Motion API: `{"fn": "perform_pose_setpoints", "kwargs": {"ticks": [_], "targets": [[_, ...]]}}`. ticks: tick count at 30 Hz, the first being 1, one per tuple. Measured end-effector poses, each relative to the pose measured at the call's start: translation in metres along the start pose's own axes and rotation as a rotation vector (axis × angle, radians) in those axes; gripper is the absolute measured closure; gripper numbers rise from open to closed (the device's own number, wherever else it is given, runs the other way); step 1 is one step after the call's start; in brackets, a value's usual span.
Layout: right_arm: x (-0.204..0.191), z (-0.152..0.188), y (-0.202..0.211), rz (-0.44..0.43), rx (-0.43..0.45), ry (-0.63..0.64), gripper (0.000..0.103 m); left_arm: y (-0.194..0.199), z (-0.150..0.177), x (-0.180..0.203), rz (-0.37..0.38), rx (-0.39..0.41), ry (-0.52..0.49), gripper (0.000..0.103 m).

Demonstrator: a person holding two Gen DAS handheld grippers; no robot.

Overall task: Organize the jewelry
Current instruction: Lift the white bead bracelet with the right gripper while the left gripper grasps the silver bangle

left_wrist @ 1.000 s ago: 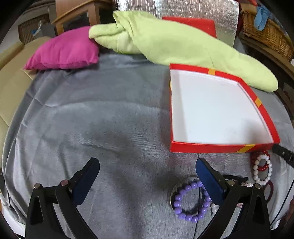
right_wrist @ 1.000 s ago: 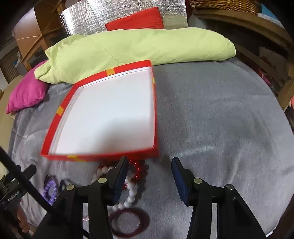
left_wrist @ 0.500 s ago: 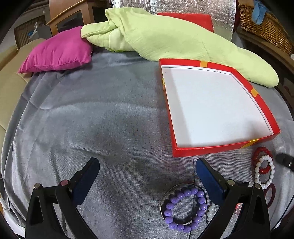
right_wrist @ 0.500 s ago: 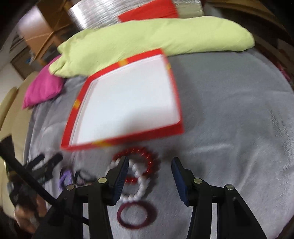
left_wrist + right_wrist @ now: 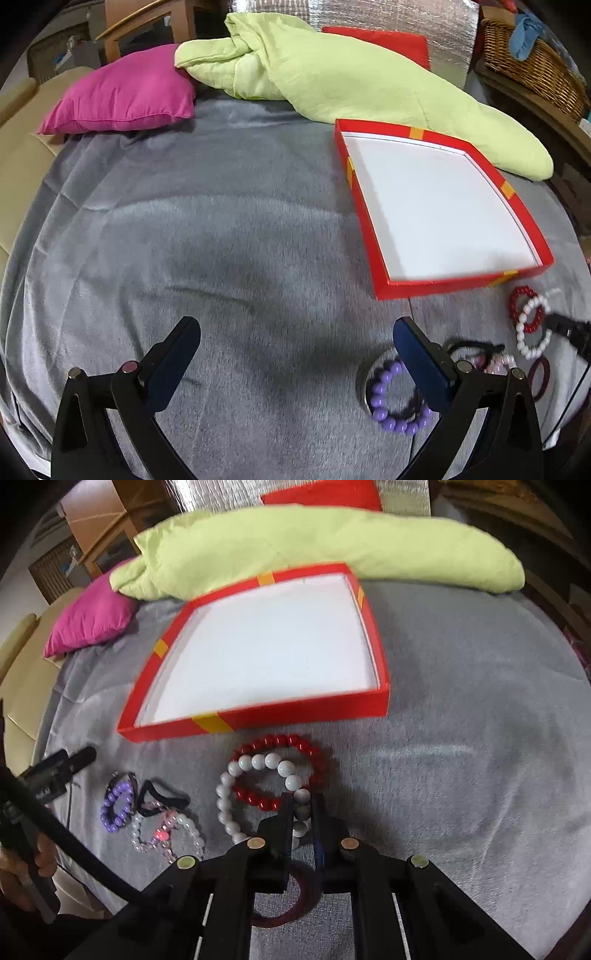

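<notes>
My right gripper (image 5: 301,801) points down at the grey blanket. Its jaws are closing, and the pads pinch the near side of the white bead bracelet (image 5: 258,762). That bracelet overlaps a red bead bracelet (image 5: 295,740) just in front of the open red box (image 5: 258,716), whose white inside holds nothing. My left gripper (image 5: 295,343) hovers open over bare blanket with nothing between its fingers. A purple bead bracelet (image 5: 384,410) lies by its right finger. The white bracelet (image 5: 532,325) shows at the far right of the left wrist view.
Left of the white bracelet lie a clear and pink bead bracelet (image 5: 166,830), a black hair tie (image 5: 162,795) and the purple bracelet (image 5: 116,806). A dark red bangle (image 5: 291,904) sits under my right gripper. A green quilt (image 5: 369,81) and a magenta pillow (image 5: 122,96) lie behind the box.
My right gripper stood half open over the bracelets and has now closed on the white bead bracelet. My left gripper stays open and has barely shifted.
</notes>
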State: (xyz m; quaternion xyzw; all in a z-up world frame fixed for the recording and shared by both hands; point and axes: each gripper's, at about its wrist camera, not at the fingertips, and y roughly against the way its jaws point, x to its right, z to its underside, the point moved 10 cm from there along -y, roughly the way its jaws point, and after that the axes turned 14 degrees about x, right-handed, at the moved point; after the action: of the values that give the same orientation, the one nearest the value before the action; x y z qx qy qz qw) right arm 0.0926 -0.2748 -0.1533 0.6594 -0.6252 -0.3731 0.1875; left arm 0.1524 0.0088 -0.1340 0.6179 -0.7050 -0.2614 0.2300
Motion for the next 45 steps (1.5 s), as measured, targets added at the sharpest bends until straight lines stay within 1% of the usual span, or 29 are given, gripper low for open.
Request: {"fn": "perform_pose_setpoints", "kwargs": {"ticks": [2,4,6,8,10,12,14,16,18,22,25,30,33,35,36,38,45], "targets": [[0.001,-0.007,0.008,-0.015,0.039,-0.014,0.093,0.003,0.003,0.003,0.041,-0.007,-0.006,0.002],[0.003,-0.014,0.019,-0.038,0.083,-0.030,0.093,0.003,0.005,0.004,0.057,-0.015,-0.014,0.010],[0.002,-0.024,0.028,-0.052,0.134,-0.039,0.093,0.001,0.009,0.002,0.067,-0.033,-0.019,0.031],[-0.002,-0.032,0.035,-0.069,0.184,-0.054,0.093,-0.002,0.015,0.002,0.103,-0.066,0.014,0.038],[-0.005,-0.037,0.039,-0.085,0.215,-0.067,0.093,-0.003,0.017,0.003,0.128,-0.080,0.039,0.038],[-0.007,-0.043,0.044,-0.089,0.246,-0.071,0.093,0.001,0.016,0.007,0.146,-0.070,0.032,0.038],[-0.013,-0.046,0.042,-0.094,0.262,-0.072,0.093,0.010,0.016,0.016,0.165,-0.053,-0.002,0.038],[-0.013,-0.047,0.041,-0.089,0.261,-0.074,0.093,0.019,0.020,0.030,0.196,-0.042,-0.058,0.038],[-0.012,-0.047,0.037,-0.084,0.252,-0.076,0.093,0.027,0.025,0.041,0.226,-0.038,-0.104,0.034],[-0.011,-0.045,0.036,-0.079,0.248,-0.077,0.093,0.030,0.039,0.061,0.262,-0.056,-0.185,0.032],[-0.014,-0.044,0.033,-0.080,0.238,-0.077,0.093,0.030,0.045,0.069,0.278,-0.078,-0.207,0.032],[-0.017,-0.042,0.030,-0.079,0.229,-0.068,0.093,0.024,0.049,0.072,0.278,-0.108,-0.202,0.032],[-0.015,-0.043,0.030,-0.080,0.231,-0.072,0.093,0.016,0.055,0.075,0.260,-0.137,-0.221,0.032],[-0.012,-0.043,0.030,-0.075,0.230,-0.080,0.093,0.012,0.059,0.079,0.272,-0.155,-0.227,0.032],[-0.011,-0.043,0.030,-0.076,0.229,-0.085,0.093,0.010,0.060,0.082,0.267,-0.153,-0.237,0.029],[-0.010,-0.043,0.030,-0.072,0.229,-0.090,0.093,0.009,0.061,0.083,0.253,-0.147,-0.260,0.028],[-0.006,-0.044,0.032,-0.072,0.236,-0.100,0.093,-0.008,0.055,0.085,0.228,-0.130,-0.260,0.021]]}}
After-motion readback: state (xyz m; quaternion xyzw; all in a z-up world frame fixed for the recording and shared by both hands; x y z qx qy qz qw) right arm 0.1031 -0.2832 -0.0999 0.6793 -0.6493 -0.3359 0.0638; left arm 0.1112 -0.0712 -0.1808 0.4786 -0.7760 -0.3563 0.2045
